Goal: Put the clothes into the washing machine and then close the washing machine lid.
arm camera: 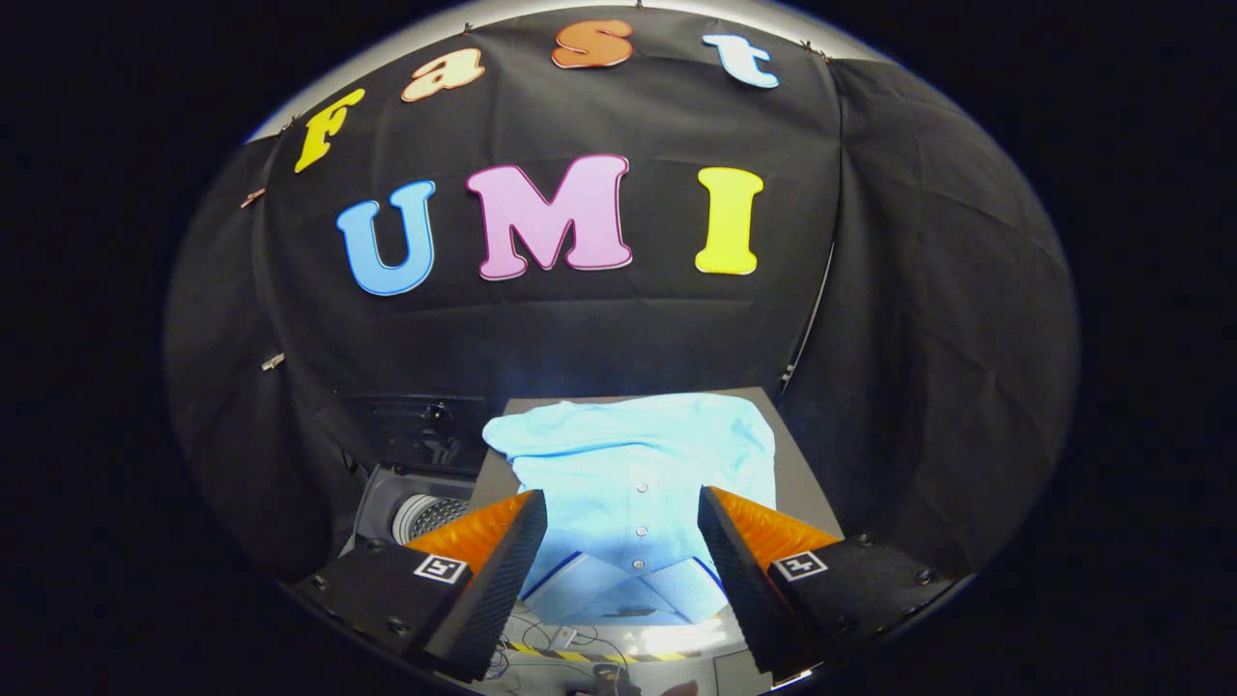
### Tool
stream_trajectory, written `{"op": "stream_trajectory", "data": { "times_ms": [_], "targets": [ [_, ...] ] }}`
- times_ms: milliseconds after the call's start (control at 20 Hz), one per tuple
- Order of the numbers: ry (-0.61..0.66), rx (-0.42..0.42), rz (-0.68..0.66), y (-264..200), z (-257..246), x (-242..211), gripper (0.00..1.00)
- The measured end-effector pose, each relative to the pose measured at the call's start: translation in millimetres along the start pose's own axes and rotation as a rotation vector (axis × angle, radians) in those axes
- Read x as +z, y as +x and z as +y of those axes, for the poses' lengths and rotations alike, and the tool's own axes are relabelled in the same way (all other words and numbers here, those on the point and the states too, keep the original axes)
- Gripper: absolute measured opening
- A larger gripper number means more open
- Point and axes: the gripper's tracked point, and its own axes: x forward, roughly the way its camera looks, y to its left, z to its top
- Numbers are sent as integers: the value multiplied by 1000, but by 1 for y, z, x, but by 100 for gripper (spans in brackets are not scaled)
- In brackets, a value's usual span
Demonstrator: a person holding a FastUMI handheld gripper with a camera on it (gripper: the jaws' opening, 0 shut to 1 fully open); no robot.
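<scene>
Ahead of the jaws [622, 527], a light blue button-up shirt [633, 464] lies spread flat on a dark bench [797, 483], its collar end hanging toward the camera over the near edge. The jaws stand wide apart and hold nothing; the shirt's button placket sits between the two fingers [503, 561] and a little beyond them, so the gripper looks lined up on the middle of the garment, probably so a single pinch can gather a fold near the collar. Laid out flat as it is, the cloth offers no raised ridge, so the grasp will likely need the fingertips pressed down into the fabric before closing.

Left of the bench and lower down, the washing machine [411, 488] shows its perforated metal drum [430, 517] through an open top, which suits a short carry and drop from the bench. Its lid cannot be made out clearly against the dark wall. Nothing is in the drum yet as far as can be seen, so the task appears to be at its start.
</scene>
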Motion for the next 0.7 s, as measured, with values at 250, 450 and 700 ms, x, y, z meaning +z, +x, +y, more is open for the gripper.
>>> {"op": "stream_trajectory", "data": {
  "times_ms": [250, 450, 700],
  "targets": [
    [-15, 0, 98, 75, -13, -23, 99],
    [-27, -11, 187, 102, -20, -52, 97],
    [-36, -29, 191, 111, -25, -66, 58]
  ]
}}
